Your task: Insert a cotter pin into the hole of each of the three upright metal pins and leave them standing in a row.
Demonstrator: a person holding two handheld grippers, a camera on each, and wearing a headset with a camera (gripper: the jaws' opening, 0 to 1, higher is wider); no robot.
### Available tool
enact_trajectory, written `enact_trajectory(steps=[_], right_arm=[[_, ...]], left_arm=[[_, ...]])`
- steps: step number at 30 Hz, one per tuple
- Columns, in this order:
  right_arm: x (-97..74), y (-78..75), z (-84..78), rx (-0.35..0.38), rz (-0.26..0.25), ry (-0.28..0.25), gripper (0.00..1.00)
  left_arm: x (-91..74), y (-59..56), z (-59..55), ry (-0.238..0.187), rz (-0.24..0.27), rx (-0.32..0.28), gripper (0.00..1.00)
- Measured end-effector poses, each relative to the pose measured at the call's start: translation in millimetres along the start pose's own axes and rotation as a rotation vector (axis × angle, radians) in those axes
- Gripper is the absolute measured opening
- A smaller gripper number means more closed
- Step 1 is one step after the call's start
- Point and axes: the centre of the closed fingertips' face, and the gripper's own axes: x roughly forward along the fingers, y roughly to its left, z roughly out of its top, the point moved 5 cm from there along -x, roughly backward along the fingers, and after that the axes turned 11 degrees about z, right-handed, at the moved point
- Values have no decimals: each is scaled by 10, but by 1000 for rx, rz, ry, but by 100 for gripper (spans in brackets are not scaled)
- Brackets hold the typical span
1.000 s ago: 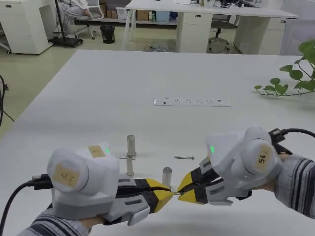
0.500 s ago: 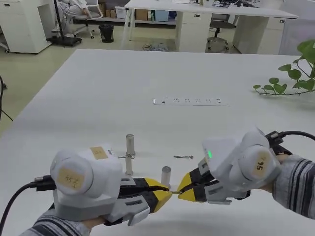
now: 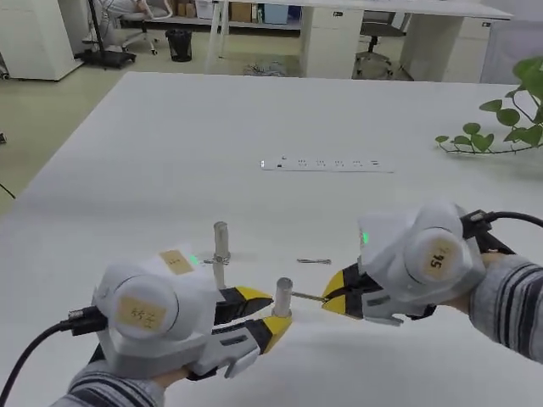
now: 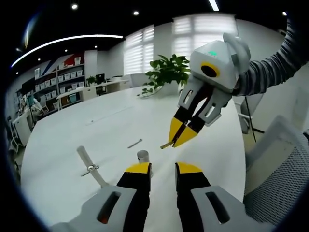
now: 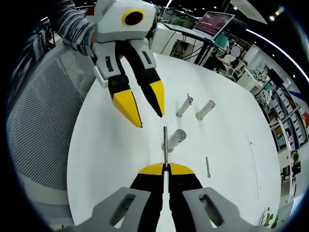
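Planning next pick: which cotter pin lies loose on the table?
The loose cotter pin, flat on the table; the right gripper clamps the held cotter pin; the inserted cotter pin crosses a metal pin.

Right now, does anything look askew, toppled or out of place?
Nothing stands out. The visible metal pins stand upright, a spare cotter pin lies flat beside them, and the right hand-held gripper holds a second cotter pin level at the nearest pin.

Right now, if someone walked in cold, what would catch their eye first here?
The right gripper, shut on a cotter pin, points it at the top of the nearest metal pin, with the open left gripper right beside that pin. Behind stands a second metal pin already pinned, and a spare cotter pin lies on the table.
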Motion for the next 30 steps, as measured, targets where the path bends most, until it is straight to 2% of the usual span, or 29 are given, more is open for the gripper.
enact_trajectory(steps=[3,5,11,22,27,30], right_arm=[[5,-40,-42,8,-23,10,0],[22,-70,-89,0,-43,36,0],[88,-104,-123,9,-42,42,0],[210,-171,-182,30,-37,62,0],[254,-190,-196,12,-41,89,0],[268,-201,-186,10,-37,84,0]], left_arm=[[44,19,-9,-3,25,-10,18],[79,31,-24,1,46,-15,19],[177,83,-91,12,105,-65,22],[368,162,-173,38,137,-132,21],[468,161,-200,51,130,-166,20],[511,164,-215,59,126,-174,19]])
